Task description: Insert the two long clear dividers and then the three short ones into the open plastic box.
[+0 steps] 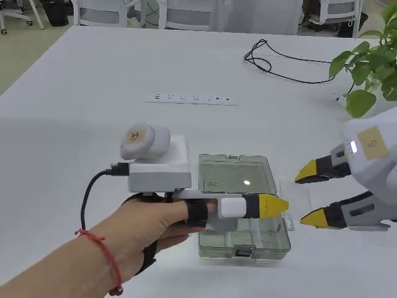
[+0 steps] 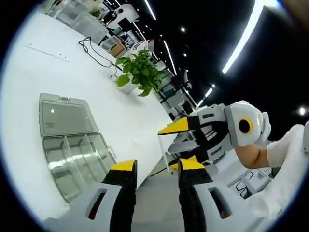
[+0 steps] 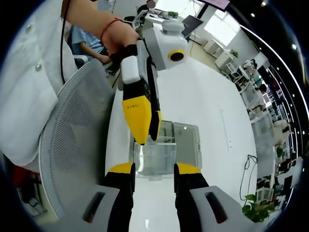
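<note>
Right gripper [image 1: 300, 198], just right of the open box [image 1: 236, 174], clamps a clear divider [image 3: 154, 159] edge-to-edge, jaws wide; left gripper [image 2: 155, 166] over the box, jaws parted, empty.

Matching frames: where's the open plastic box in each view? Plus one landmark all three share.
Head view: open plastic box at lower centre, lid on the far side.
Left gripper view: box at left, lid toward the top of the picture.
Right gripper view: box at centre, just past the clear divider.
Shared landmark: potted plant, upper right, top centre, bottom right.
</note>
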### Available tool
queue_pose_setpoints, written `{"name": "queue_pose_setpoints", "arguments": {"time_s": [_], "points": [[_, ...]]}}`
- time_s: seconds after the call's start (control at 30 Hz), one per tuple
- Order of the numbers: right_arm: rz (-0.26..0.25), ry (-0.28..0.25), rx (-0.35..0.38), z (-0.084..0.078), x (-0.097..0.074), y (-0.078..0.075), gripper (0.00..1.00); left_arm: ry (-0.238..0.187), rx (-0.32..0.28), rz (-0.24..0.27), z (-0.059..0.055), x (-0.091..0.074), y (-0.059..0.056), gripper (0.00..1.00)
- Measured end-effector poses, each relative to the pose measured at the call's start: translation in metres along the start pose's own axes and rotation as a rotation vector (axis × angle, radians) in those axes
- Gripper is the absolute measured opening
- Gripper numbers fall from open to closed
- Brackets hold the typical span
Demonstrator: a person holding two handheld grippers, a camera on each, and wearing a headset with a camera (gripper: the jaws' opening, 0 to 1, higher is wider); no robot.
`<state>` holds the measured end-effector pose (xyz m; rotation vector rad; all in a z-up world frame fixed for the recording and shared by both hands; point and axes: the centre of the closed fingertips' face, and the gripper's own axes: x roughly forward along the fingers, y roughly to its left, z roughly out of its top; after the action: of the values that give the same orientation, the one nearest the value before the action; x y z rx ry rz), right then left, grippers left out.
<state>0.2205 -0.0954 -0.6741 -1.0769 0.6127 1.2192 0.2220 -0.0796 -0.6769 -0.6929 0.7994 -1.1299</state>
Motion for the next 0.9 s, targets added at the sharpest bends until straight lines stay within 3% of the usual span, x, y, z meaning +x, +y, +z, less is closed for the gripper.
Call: {"name": "queue_pose_setpoints", "arguments": {"time_s": [0.3, 0.63, 0.9], "points": [[0.004, -0.002, -0.005, 0.008, -0.002, 0.004, 0.33, 0.02, -0.054, -0.031, -0.007, 0.005, -0.007, 0.13], [0.015, 0.003, -0.014, 0.011, 0.0, 0.007, 0.33, 0.032, -0.039, -0.054, -0.009, 0.006, -0.011, 0.01], [0.019, 0.006, -0.016, 0.011, 0.001, 0.008, 0.33, 0.03, -0.044, -0.065, -0.01, 0.007, -0.012, 0.0]]}}
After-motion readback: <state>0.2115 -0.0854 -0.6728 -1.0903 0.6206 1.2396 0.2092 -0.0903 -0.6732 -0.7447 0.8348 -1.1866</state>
